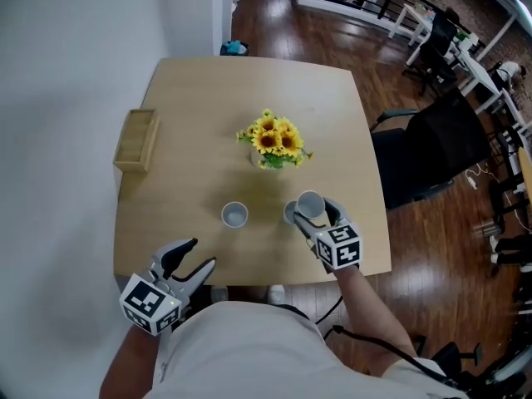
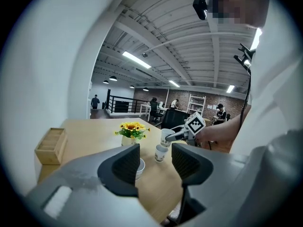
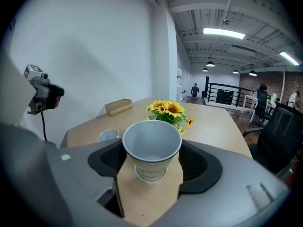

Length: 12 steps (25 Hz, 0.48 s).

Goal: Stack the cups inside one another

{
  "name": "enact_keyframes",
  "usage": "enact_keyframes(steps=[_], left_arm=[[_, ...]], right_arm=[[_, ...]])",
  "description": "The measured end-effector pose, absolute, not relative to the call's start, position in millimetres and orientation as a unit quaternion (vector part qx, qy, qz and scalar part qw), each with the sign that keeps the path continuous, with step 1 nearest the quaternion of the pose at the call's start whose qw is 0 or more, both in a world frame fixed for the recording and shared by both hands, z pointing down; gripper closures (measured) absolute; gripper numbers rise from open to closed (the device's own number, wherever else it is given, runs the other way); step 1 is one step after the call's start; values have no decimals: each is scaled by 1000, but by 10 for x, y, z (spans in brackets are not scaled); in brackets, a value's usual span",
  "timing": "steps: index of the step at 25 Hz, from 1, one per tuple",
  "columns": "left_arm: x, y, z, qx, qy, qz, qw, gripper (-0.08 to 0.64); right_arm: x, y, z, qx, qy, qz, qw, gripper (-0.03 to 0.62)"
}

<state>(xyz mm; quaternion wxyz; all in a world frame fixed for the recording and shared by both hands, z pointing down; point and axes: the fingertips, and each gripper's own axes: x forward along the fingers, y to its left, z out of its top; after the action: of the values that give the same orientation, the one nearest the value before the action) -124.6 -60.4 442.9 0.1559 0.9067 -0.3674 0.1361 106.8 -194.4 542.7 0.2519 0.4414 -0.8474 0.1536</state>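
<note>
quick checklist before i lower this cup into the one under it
1. Grip of right gripper on held cup: ok, jaws press both sides.
2. Mouth of held cup facing up: ok.
3. Centring of held cup over standing cup: cannot tell; it hangs just above but looks slightly offset.
4. Upright standing cup: ok.
5. Position of left gripper: ok, open, empty, away from both cups.
6. Room beside sunflowers: ok, they stand apart.

Nothing legible was seen anywhere. The paper cup [image 3: 151, 152] bore a faint printed band near its base, too blurred to read. The marker cubes [image 1: 341, 246] carried only black-and-white square patterns, without letters or digits.
</note>
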Motion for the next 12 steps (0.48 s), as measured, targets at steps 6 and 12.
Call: enact_keyframes(steps=[6,12], left_arm=[[-1473,-563,4454,907,-362,148,159,336],[-1578,-556,4499,908,-352,155,164,336]], right_arm=[[1022,-1977,5760,463,-834,169,249,241],[987,-1949,5904,472,-825,182,252,238]])
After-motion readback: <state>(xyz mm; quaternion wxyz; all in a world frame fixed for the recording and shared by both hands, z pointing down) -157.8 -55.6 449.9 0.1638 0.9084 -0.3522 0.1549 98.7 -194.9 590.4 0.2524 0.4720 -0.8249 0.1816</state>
